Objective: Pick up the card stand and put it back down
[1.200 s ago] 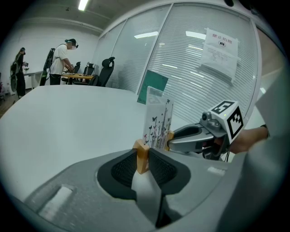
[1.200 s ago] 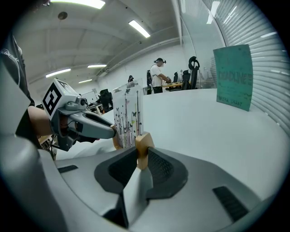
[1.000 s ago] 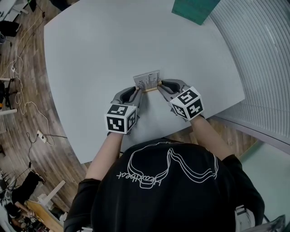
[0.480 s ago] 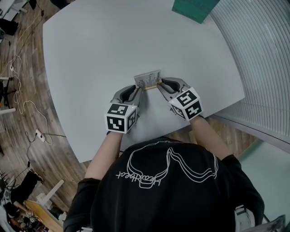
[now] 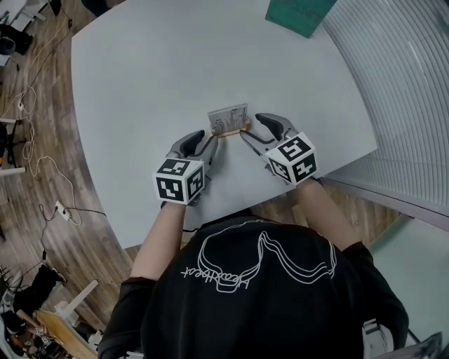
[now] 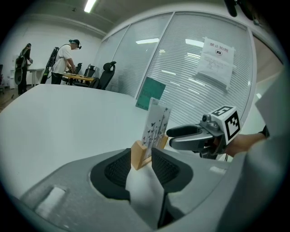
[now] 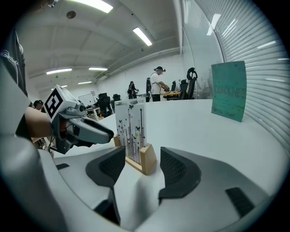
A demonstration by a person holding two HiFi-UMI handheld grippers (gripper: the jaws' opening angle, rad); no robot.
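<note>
Left claw, right claw opening, jaws apart around card stand ends; stand sitting upright on desk. Best backing straight out, not nudging base.

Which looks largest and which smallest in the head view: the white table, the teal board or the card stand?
1. table: by far the largest.
2. teal board: looks bigger than the stand, though the frame's top edge cuts it off and it lies farther away.
3. card stand: smallest.
</note>
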